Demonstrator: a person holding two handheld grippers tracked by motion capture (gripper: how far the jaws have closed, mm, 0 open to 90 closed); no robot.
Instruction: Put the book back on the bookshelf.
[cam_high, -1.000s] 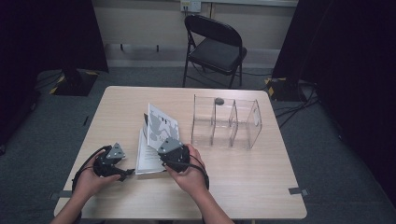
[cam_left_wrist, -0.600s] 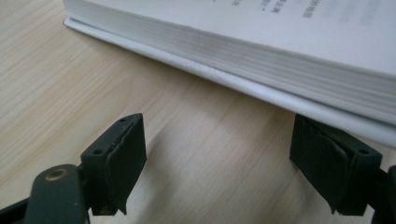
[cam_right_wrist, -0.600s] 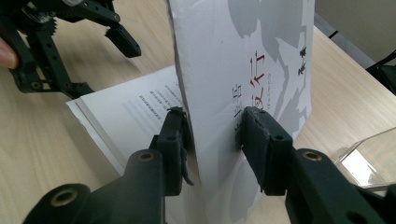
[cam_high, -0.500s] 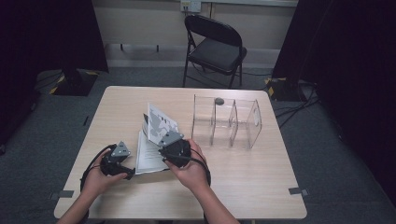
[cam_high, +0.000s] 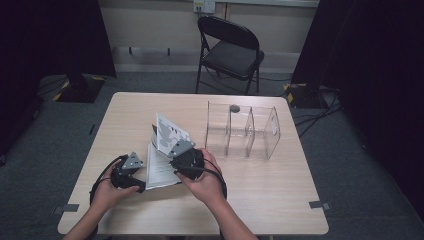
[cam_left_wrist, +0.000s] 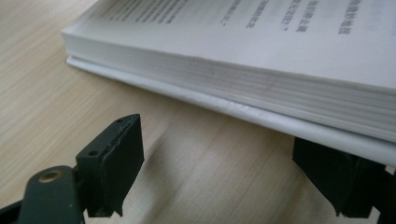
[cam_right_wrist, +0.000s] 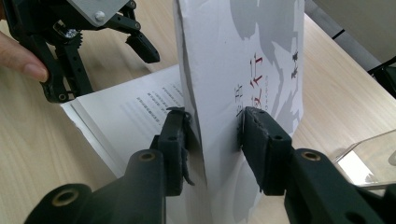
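A white book (cam_high: 159, 172) lies open on the wooden table (cam_high: 260, 195), its text pages (cam_right_wrist: 135, 112) facing up. Its printed front cover (cam_high: 170, 132) stands upright. My right gripper (cam_high: 173, 151) is shut on that cover (cam_right_wrist: 252, 60), one jaw on each face (cam_right_wrist: 215, 130). My left gripper (cam_high: 141, 181) is open at the book's left edge, low on the table. In the left gripper view its jaws (cam_left_wrist: 224, 172) stand wide apart before the page block (cam_left_wrist: 261, 70), the right jaw tucked under the lower cover's rim. The right gripper view shows the left gripper (cam_right_wrist: 105, 70) beyond the pages.
A clear acrylic divider rack (cam_high: 242, 132) stands to the right of the book, with a small dark object (cam_high: 234, 107) on its far rim; its corner (cam_right_wrist: 369, 154) is close to my right gripper. A folding chair (cam_high: 230, 50) stands behind the table.
My left gripper has crept right, up to the book's edge. The right gripper still holds the cover upright in much the same place.
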